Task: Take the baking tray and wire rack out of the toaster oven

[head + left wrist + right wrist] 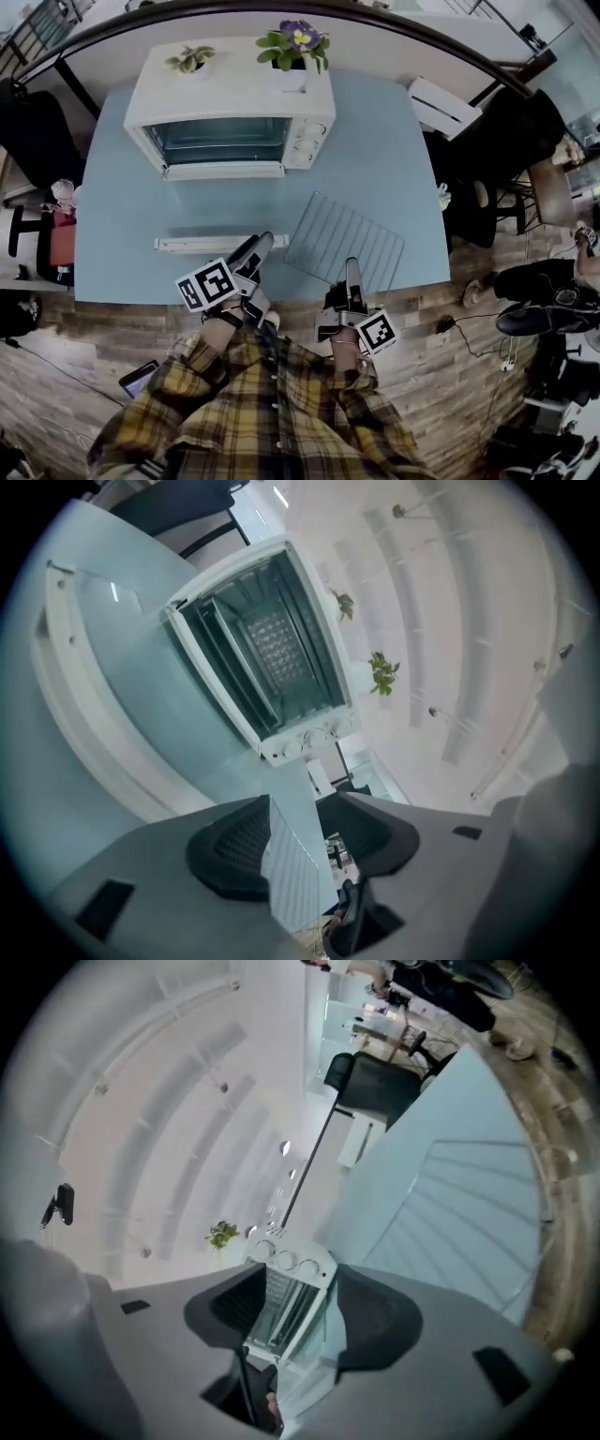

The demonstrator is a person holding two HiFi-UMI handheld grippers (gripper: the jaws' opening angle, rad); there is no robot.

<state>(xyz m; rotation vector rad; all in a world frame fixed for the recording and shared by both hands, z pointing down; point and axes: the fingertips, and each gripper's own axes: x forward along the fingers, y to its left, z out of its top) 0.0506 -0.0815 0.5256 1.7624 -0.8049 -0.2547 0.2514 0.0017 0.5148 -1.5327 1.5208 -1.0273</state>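
The white toaster oven (234, 98) stands at the back of the pale blue table (122, 206) with its glass door folded down and its cavity open. In front of it the baking tray (202, 244) lies flat on the table, a long white shape. To the tray's right the wire rack (342, 242) lies at a slant near the front edge. My left gripper (258, 246) hovers just right of the tray's end, open and empty. My right gripper (353, 272) is over the rack's near corner, also open and empty. The right gripper view shows the oven (286, 1288) between its jaws.
Two potted plants (192, 59) (295, 42) sit on top of the oven. A white box (442, 106) lies at the table's far right corner. Dark chairs (497, 141) stand beside the table. The table's front edge runs just under both grippers.
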